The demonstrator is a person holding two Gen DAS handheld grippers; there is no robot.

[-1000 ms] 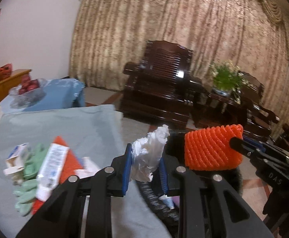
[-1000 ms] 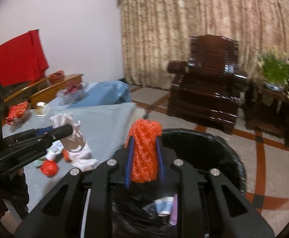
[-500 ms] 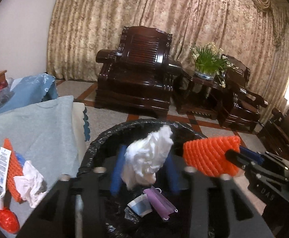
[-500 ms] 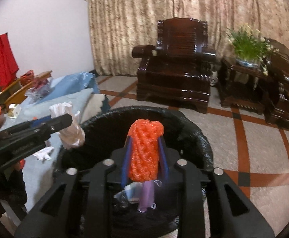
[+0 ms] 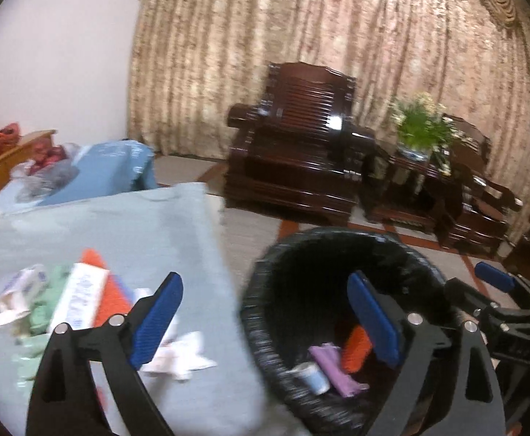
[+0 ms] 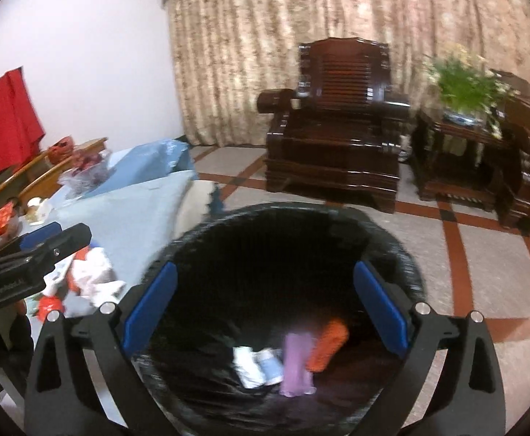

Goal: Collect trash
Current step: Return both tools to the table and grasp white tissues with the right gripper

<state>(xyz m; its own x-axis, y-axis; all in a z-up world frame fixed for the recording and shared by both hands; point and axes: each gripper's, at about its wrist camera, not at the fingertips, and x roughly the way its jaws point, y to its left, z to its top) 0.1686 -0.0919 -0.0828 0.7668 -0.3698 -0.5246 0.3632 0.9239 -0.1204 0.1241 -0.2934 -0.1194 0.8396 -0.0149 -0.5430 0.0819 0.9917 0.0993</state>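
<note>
An orange foam net (image 6: 328, 345), a purple wrapper (image 6: 296, 365) and white scraps (image 6: 256, 363) are seen lying inside the black-lined bin (image 6: 392, 250). The jaws of the left gripper (image 5: 268, 321) and right gripper (image 6: 265, 307) are opening wide, with nothing gripped. More litter (image 5: 79, 298) is left on the cloth-covered table (image 5: 127, 225).

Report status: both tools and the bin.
Left tool and right tool opening, nothing between them. Orange foam net lies in black-lined bin. More trash on grey-blue tablecloth.

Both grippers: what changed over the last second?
Left gripper let go of the white tissue and right gripper dropped the orange foam net into the black bin; both jaws are opening, nothing between them. Unchanged: trash pile on the table, purple wrapper in the bin.
</note>
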